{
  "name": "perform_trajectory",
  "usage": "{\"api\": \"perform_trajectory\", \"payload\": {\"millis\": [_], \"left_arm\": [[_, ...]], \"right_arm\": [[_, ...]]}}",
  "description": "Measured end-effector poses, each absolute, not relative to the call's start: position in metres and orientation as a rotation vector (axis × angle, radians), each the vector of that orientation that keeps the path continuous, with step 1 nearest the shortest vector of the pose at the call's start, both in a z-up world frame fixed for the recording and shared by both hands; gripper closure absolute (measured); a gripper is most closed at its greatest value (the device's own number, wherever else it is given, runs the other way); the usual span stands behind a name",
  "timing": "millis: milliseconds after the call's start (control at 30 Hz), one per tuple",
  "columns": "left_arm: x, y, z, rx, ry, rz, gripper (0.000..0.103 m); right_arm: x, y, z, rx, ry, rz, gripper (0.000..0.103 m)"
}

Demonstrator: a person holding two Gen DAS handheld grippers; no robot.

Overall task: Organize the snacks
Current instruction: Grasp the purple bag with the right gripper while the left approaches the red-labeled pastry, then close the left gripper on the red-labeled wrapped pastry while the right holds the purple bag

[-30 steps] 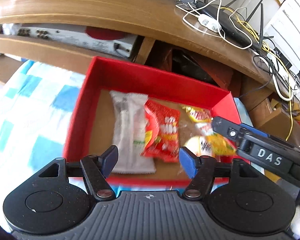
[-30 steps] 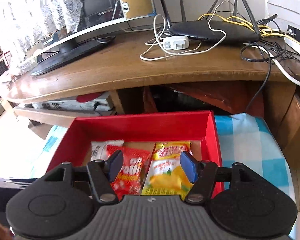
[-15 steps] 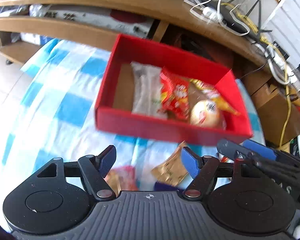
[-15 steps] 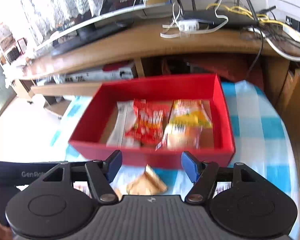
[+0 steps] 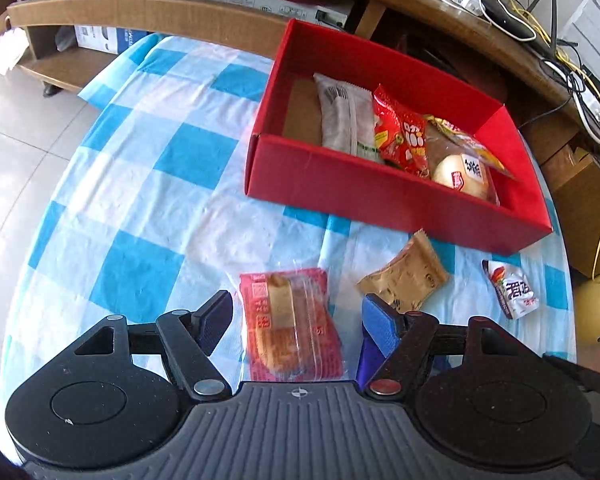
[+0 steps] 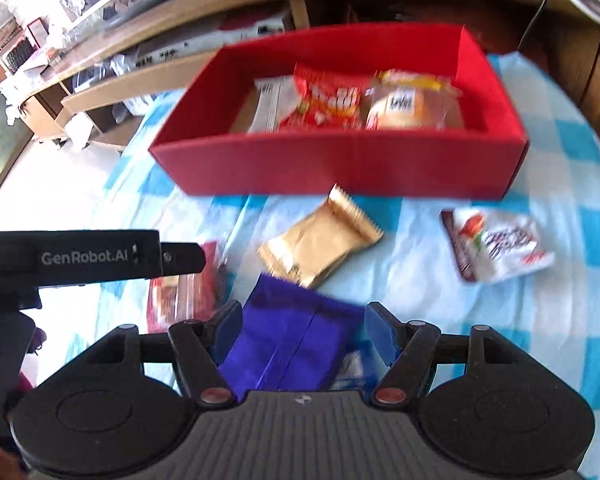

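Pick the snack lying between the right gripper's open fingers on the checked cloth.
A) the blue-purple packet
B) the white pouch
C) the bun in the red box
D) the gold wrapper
A: in the right wrist view the blue-purple packet lies on the checked tablecloth between the open fingers of the right gripper, while the gold wrapper and the white pouch lie farther off, near the red box.

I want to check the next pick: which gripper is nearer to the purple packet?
Right. The right gripper frames the purple packet between its open fingers; the left gripper sits beside it, over the pink cake packet.
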State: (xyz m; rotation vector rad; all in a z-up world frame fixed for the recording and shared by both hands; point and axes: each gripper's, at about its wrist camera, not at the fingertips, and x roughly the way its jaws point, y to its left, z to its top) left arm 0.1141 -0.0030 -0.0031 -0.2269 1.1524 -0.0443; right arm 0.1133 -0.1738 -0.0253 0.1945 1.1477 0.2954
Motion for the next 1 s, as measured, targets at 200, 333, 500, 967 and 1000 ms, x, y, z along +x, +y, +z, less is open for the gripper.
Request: {"api": "perform_trajectory", "payload": {"millis": [200, 333, 500, 967, 1000], "left_arm": [[0.115, 0.005, -0.001, -0.254, 1.146, -0.035, 0.024], [0.114, 0.01, -0.003, -0.259, 1.151, -0.033, 0.024], [0.113, 0.013, -0.005, -0.26, 1.161, -0.035, 0.021], [0.119, -0.006, -0.031, -0.207, 1.233, -0.018, 0.018], [0.119, -0.009, -0.032, -0.197, 1.221, -0.015, 0.014]], "right_arm": [[0.109, -0.161, -0.036, 0.206, 1.199, 0.284, 0.022], [0.109, -0.155, -0.042, 0.168, 1.192, 0.267, 0.021], [0.111, -0.155, -0.043, 0.067, 1.174, 0.271, 0.03], [0.117, -0.206, -0.042, 0.059, 1.158, 0.195, 0.035], [0.117, -0.205, -0.043, 0.056, 1.157, 0.198, 0.033]]}}
